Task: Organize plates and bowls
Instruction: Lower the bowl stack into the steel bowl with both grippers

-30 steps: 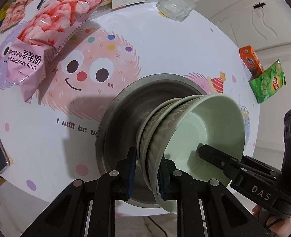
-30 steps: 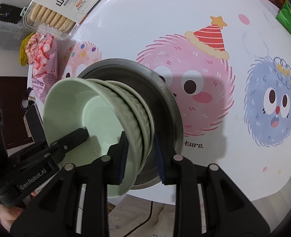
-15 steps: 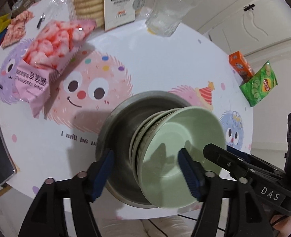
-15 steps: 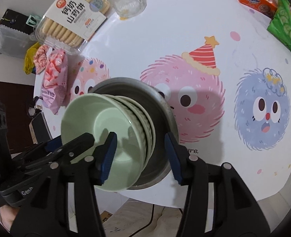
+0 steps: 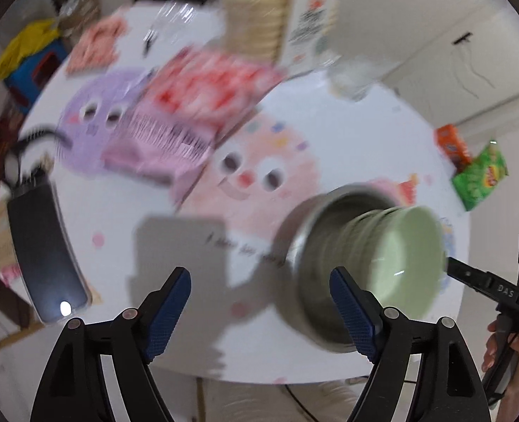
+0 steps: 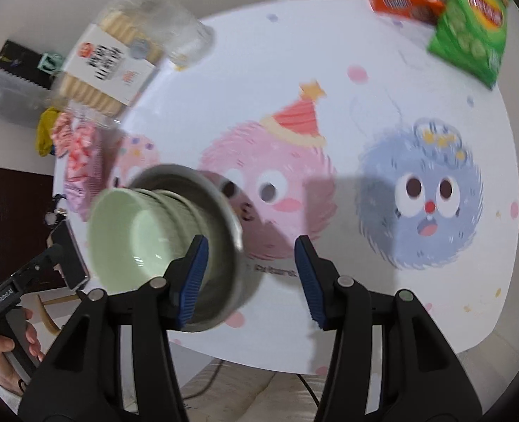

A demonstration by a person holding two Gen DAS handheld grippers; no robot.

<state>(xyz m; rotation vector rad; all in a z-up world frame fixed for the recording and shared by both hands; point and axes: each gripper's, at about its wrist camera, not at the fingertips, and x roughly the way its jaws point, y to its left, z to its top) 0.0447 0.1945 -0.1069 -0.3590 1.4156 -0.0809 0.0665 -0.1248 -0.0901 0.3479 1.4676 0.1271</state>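
Both your tools have let go and drawn apart: left tool (image 5: pixel 260 311) and right tool (image 6: pixel 251 282) wide, empty; nested pale-green ceramic bowls (image 6: pixel 132 242) inside grey metal bowl (image 6: pixel 224 211) on bench, between them.

Both wrist cams sit above the table's (image 6: pixel 382 52) near edge, looking down and across it. Left faces the left side, heavily blurred; right the right side. Both share the bowl stack (image 5: pixel 393 256) (image 6: pixel 146 235), probably close.
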